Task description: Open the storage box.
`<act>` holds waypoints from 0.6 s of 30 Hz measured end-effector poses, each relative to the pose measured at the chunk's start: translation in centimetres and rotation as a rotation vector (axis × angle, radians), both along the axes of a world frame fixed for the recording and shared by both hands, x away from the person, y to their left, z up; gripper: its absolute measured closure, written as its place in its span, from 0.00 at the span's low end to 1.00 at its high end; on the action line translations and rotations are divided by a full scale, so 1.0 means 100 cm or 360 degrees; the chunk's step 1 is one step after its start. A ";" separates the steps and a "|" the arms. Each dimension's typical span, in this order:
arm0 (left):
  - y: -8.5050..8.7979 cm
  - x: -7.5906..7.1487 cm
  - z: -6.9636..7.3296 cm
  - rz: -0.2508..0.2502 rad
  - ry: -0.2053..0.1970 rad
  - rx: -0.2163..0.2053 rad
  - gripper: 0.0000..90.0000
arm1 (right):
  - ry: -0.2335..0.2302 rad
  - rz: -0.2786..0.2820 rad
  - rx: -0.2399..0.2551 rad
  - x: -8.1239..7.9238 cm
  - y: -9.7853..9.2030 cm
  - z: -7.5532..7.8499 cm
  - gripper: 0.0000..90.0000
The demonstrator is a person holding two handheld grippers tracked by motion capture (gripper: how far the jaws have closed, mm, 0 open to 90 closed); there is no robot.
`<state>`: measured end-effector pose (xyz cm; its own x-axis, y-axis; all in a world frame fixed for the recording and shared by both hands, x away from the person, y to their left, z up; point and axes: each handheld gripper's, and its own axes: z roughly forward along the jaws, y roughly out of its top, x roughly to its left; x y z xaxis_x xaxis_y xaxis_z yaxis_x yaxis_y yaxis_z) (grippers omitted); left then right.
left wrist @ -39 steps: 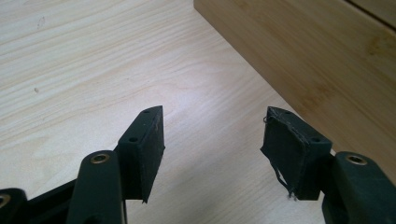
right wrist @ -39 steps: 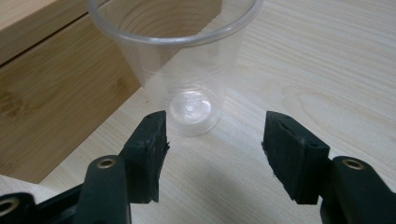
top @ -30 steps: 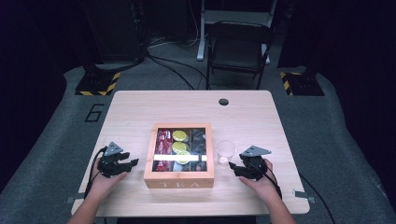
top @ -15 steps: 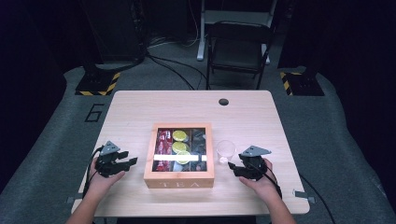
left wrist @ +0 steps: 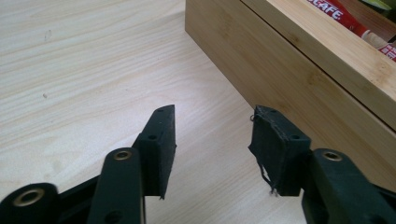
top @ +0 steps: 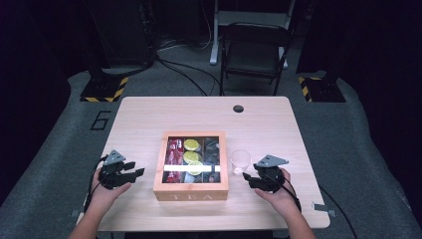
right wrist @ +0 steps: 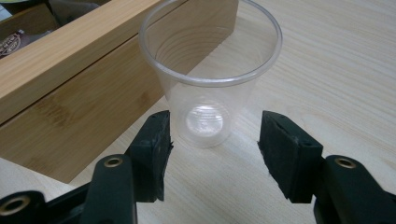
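Note:
A wooden tea box (top: 190, 191) with its lid open stands at the table's middle front, with red sachets, yellow packets and dark packets in its compartments. A clear plastic cup (top: 241, 160) stands upright just right of it. My left gripper (top: 137, 169) rests left of the box; in the left gripper view my left gripper (left wrist: 212, 135) is open over bare table beside the box wall (left wrist: 299, 65). Its jaws have just been closing, with nothing between them. My right gripper (right wrist: 215, 140) is open, with the cup's (right wrist: 210, 88) base between its tips, untouched.
The light wooden table (top: 149, 114) has a round cable hole (top: 238, 108) near its far edge. A black chair (top: 254, 50) stands behind the table on grey floor. Cables trail from both grippers toward the front edge.
The left gripper's jaws stand slightly narrower than before. Both hands stay where they were, and the cup and box have not moved.

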<state>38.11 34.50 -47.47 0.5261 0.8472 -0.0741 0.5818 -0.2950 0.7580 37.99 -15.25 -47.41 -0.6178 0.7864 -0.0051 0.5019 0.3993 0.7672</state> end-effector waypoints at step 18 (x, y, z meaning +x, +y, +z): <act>-0.004 -0.008 0.015 0.0008 -0.0064 -0.0080 0.62 | -0.0039 0.0043 0.0027 -0.007 0.002 0.011 0.62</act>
